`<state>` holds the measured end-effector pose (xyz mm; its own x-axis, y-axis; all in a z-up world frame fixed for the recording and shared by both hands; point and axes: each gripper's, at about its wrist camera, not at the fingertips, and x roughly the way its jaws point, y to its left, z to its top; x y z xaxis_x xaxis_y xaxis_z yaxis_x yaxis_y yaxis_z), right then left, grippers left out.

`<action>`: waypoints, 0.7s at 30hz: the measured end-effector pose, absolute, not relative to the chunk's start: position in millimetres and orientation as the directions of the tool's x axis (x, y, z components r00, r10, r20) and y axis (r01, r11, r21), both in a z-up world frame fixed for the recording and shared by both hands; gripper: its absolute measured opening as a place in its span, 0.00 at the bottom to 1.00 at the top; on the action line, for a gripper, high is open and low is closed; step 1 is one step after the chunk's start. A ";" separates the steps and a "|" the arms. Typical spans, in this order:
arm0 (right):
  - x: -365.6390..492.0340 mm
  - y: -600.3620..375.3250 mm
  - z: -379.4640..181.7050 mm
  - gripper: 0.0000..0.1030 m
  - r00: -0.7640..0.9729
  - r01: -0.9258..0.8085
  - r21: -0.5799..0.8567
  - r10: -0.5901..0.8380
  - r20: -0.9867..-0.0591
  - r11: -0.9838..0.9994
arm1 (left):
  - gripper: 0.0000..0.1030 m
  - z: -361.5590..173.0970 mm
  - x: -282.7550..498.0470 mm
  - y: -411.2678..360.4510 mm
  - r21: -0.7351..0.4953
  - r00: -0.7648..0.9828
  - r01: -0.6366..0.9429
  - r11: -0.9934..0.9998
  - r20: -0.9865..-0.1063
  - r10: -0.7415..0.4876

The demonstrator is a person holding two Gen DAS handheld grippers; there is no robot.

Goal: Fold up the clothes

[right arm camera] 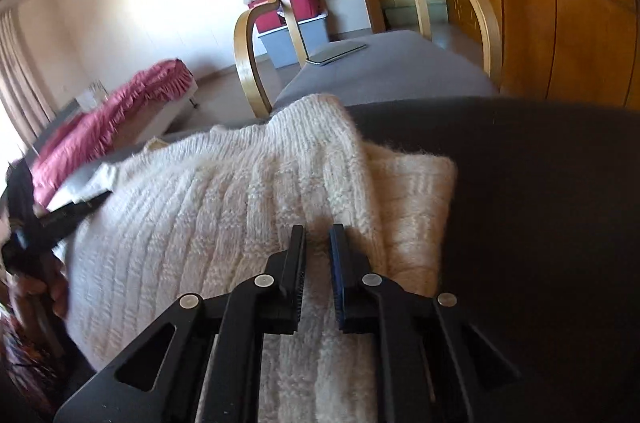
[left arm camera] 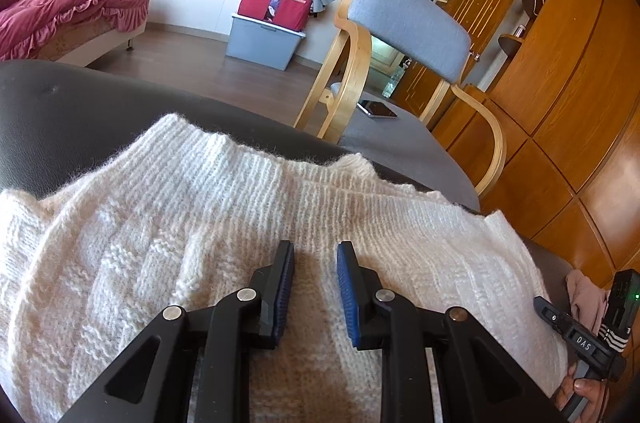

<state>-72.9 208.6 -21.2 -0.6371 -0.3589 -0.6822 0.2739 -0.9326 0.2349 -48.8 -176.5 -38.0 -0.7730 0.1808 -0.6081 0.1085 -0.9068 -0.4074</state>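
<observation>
Both tools hover empty over the white sweater (left arm camera: 200, 207), left (left arm camera: 315, 263) gapped, right (right arm camera: 318, 243) narrow, marked "DAS".

Cream knit sweater (left arm camera: 192, 207), rumpled, on dark surface (left arm camera: 72, 111)

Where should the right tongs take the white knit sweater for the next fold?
Probably the free ribbed edge of the white knit sweater, where the top layer lies over the lower one on the dark surface. Come in from the right, low: that edge looks loose and raised, so a finger could slip under.
</observation>
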 end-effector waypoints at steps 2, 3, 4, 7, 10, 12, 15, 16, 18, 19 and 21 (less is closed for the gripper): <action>-69.5 207.1 -19.0 0.15 -0.642 0.281 0.210 -0.346 -0.684 -0.937 | 0.21 -28.2 -31.2 -180.6 -0.420 -0.832 0.111 -0.901 -0.535 0.147; -67.6 208.7 -18.7 0.15 -0.644 0.280 0.207 -0.343 -0.684 -0.937 | 0.21 -23.3 -22.4 -182.7 -0.427 -0.858 0.112 -0.897 -0.497 0.130; -65.7 210.4 -18.4 0.15 -0.645 0.280 0.203 -0.340 -0.685 -0.938 | 0.23 -19.6 -14.6 -184.0 -0.434 -0.879 0.108 -0.895 -0.462 0.118; -64.2 210.1 -19.5 0.15 -0.650 0.279 0.183 -0.325 -0.687 -0.943 | 0.25 -18.0 4.6 -186.8 -0.433 -0.890 0.122 -0.893 -0.446 0.095; -68.8 202.5 -21.5 0.16 -0.654 0.279 0.163 -0.312 -0.689 -0.946 | 0.25 -31.0 9.6 -191.4 -0.425 -0.843 0.170 -0.889 -0.529 0.092; -69.3 202.2 -22.2 0.16 -0.655 0.279 0.159 -0.308 -0.690 -0.947 | 0.25 -38.8 10.6 -199.3 -0.453 -0.822 0.191 -0.871 -0.559 0.110; -69.0 199.1 -22.2 0.16 -0.660 0.278 0.137 -0.293 -0.692 -0.951 | 0.22 -46.2 10.2 -206.5 -0.461 -0.796 0.232 -0.856 -0.596 0.105; -68.6 197.7 -22.1 0.16 -0.662 0.278 0.126 -0.285 -0.693 -0.952 | 0.22 -46.4 9.1 -204.1 -0.444 -0.791 0.240 -0.863 -0.605 0.092; -68.5 195.0 -21.8 0.17 -0.666 0.277 0.103 -0.268 -0.696 -0.955 | 0.22 -44.8 7.3 -197.6 -0.401 -0.783 0.252 -0.881 -0.619 0.057; -68.8 194.1 -21.9 0.17 -0.668 0.278 0.094 -0.263 -0.697 -0.956 | 0.22 -44.1 6.5 -195.3 -0.385 -0.781 0.257 -0.886 -0.623 0.044; -68.7 191.8 -21.9 0.18 -0.670 0.280 0.078 -0.253 -0.698 -0.957 | 0.22 -44.0 6.4 -193.0 -0.370 -0.780 0.262 -0.891 -0.625 0.031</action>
